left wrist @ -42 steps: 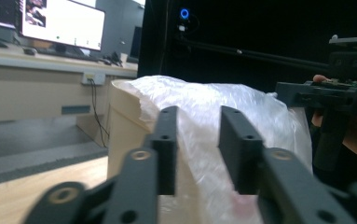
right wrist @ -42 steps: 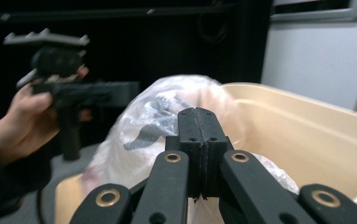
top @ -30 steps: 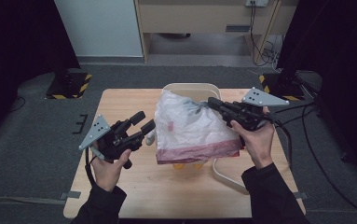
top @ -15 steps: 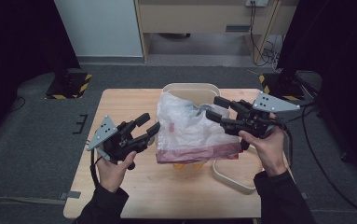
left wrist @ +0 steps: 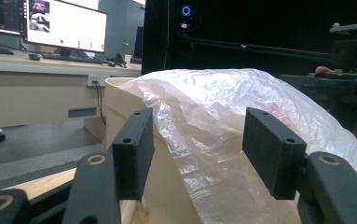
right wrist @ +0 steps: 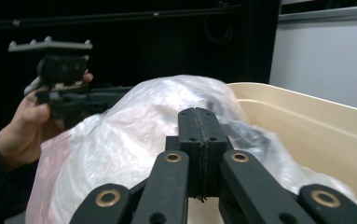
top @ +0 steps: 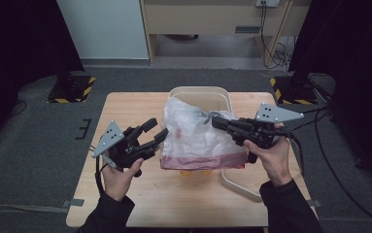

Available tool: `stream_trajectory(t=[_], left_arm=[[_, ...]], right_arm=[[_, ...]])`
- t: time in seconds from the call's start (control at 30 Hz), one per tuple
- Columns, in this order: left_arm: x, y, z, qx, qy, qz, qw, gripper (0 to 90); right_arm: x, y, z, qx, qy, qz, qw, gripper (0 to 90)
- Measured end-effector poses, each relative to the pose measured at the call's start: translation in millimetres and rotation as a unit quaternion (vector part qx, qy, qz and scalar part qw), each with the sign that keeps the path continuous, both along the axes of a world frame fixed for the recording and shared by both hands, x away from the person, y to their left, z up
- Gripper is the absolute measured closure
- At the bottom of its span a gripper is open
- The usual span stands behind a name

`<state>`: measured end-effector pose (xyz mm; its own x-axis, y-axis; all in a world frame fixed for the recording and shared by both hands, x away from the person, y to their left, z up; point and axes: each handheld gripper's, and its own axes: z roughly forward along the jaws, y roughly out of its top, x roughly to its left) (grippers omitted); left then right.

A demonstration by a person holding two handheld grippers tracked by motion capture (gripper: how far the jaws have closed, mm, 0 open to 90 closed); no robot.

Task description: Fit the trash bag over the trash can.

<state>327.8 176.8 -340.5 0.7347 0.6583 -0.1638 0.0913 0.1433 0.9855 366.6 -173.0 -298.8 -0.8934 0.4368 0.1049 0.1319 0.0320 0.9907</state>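
A crumpled, see-through plastic bag (top: pixel 200 138) sits at the middle of the wooden counter (top: pixel 174 204), draped over the front of a cream plastic bin (top: pixel 200 92) and spilling down onto the counter before it. The bag's lower hem is pinkish, and something orange shows faintly under it (too blurred to name). The bin's back rim stands clear above the bag, near the counter's far edge. A curved cream piece (top: pixel 239 187), perhaps a lid or rim, lies on the counter at the right, by the bag's corner.

The right hand-held gripper (top: pixel 216 121) has just been closing; its jaws are pressed together at the bag's upper right. In the right gripper view the pads (right wrist: pixel 199 130) meet, and whether film is pinched between them I cannot tell. The left hand-held gripper (top: pixel 155 130) has its jaws parted about halfway, at the bag's left edge, gripping nothing.

Bare counter lies open to the left and along the near edge.
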Motion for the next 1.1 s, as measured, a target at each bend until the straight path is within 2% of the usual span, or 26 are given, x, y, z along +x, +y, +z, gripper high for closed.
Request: stream_trajectory(t=[0.1,0.17,0.2,0.27,0.3,0.37,0.43,0.47,0.5,0.6,0.9,0.97,1.1], left_arm=[[0.2,-1.4,-0.4,0.003,0.0,-0.001,1.0,42.6],[0.4,-2.3,-0.6,0.003,0.0,-0.001,1.0,42.7],[0.3,-2.6,-0.6,0.003,0.0,-0.001,1.0,42.7],[-0.1,-3.0,-0.5,0.005,-0.001,0.0,1.0,43.0],[-0.1,-3.1,-0.6,0.006,0.0,0.002,1.0,43.0],[0.1,-3.1,-0.8,0.007,0.001,0.004,1.0,43.0],[0.1,-3.0,-0.9,0.008,0.002,0.004,1.0,43.0],[0.1,-2.8,-0.8,0.007,0.001,0.005,1.0,43.0],[0.1,-2.8,-0.8,0.007,0.001,0.004,1.0,43.1],[0.0,-2.9,-1.0,0.006,0.003,0.002,1.0,43.5],[0.6,-5.8,-3.4,0.006,0.008,-0.008,0.9999,45.8],[0.6,-7.0,-3.9,0.008,0.011,-0.012,0.9998,49.3],[-0.9,-6.8,-3.6,0.007,0.015,-0.015,0.9998,60.3]], right_arm=[[1.3,-3.1,0.9,0.009,-0.002,-0.006,0.9999,89.7],[2.1,-1.3,2.0,0.019,-0.003,0.002,0.9998,64.6],[1.9,1.3,2.1,0.015,-0.001,0.01,0.9998,58.3],[0.1,6.6,0.9,-0.002,-0.014,0.016,0.9998,47.1],[-0.3,8.7,0.1,-0.006,-0.013,0.02,0.9997,46.4],[-1.0,13.2,-3.3,-0.025,-0.009,0.033,0.9991,47.9],[-0.6,15.6,-6.8,-0.045,-0.011,0.034,0.9983,58.1],[-0.4,16.1,-7.4,-0.046,-0.011,0.037,0.9982,62.6],[-0.5,16.2,-6.7,-0.043,-0.002,0.046,0.998,71.4],[-2.0,15.3,-3.9,-0.015,0.008,0.056,0.9983,88.1],[0.0,3.9,-1.7,0.028,0.004,-0.003,0.9996,90.0],[1.4,0.9,-1.6,0.043,0.004,-0.02,0.9989,90.0],[4.3,-4.4,-1.3,0.056,0.007,-0.046,0.9974,90.0]])
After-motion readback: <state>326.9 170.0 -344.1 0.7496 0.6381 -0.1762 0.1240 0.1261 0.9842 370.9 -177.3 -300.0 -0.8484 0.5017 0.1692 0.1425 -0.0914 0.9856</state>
